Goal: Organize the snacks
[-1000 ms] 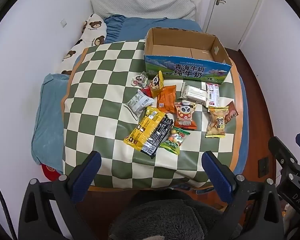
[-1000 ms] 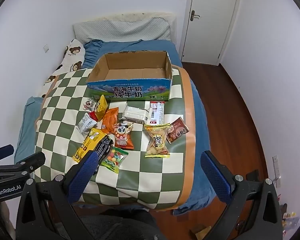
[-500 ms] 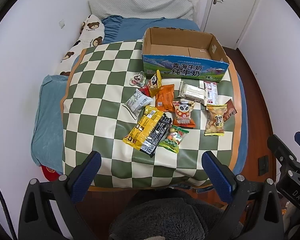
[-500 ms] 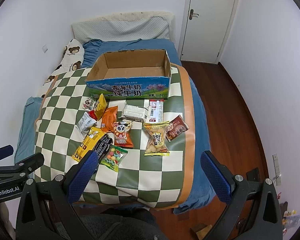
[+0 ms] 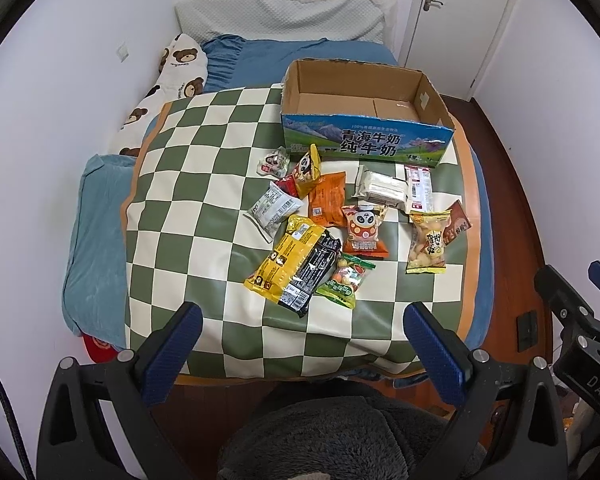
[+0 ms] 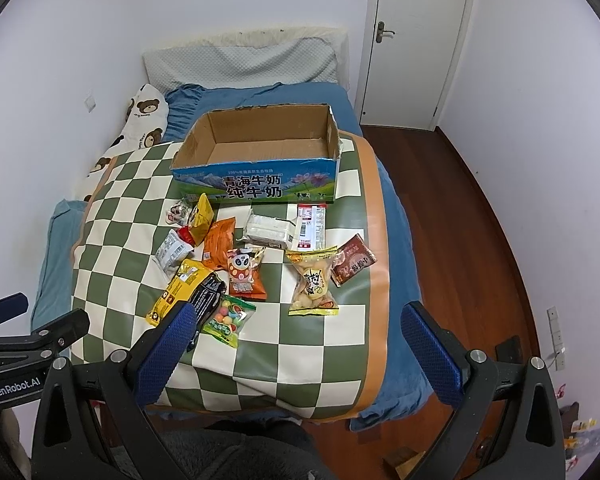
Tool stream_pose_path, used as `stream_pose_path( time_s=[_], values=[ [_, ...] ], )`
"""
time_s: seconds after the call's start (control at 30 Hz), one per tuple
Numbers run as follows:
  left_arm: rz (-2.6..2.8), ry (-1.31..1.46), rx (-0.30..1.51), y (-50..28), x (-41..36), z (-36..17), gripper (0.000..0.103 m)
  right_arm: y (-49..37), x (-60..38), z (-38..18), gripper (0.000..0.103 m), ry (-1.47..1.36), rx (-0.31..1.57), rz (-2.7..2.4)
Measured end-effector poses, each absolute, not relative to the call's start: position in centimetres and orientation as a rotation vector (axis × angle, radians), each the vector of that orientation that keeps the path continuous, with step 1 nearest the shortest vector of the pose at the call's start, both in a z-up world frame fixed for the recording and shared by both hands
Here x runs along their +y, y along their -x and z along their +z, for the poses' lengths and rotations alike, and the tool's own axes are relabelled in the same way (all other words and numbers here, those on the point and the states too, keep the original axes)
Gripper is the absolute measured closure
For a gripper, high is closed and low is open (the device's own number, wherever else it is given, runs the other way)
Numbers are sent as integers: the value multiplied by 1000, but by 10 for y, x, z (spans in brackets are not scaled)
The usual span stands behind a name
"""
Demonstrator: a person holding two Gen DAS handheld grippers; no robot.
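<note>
Both grippers, left (image 5: 300,334) and right (image 6: 296,332), hover with fingers spread, empty. Snack packets (image 5: 354,216) lie scattered before the empty box (image 5: 364,120), awaiting loading.

Small room, white walls (image 6: 220,8). Bed (image 5: 300,50) against left wall, blue sheet, grey pillow (image 6: 244,60) at 12 o'clock. White door (image 6: 416,40) at 1 o'clock, closed. Dark wood floor (image 6: 480,220) at 3 o'clock. Checked mat (image 5: 188,184) over bed.
</note>
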State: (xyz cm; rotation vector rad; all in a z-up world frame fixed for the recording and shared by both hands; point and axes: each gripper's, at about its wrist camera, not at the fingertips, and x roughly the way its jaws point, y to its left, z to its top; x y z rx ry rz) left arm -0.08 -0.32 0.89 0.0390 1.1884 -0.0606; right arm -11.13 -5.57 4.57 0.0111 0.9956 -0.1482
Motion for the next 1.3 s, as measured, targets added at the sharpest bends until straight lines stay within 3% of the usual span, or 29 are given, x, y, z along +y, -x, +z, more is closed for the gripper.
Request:
stream_pose_path(
  time_s=[1.3],
  values=[
    [-65,-31,1180,-19,3,13,0,99,-53,48,0,-19,991,-143]
  ],
)
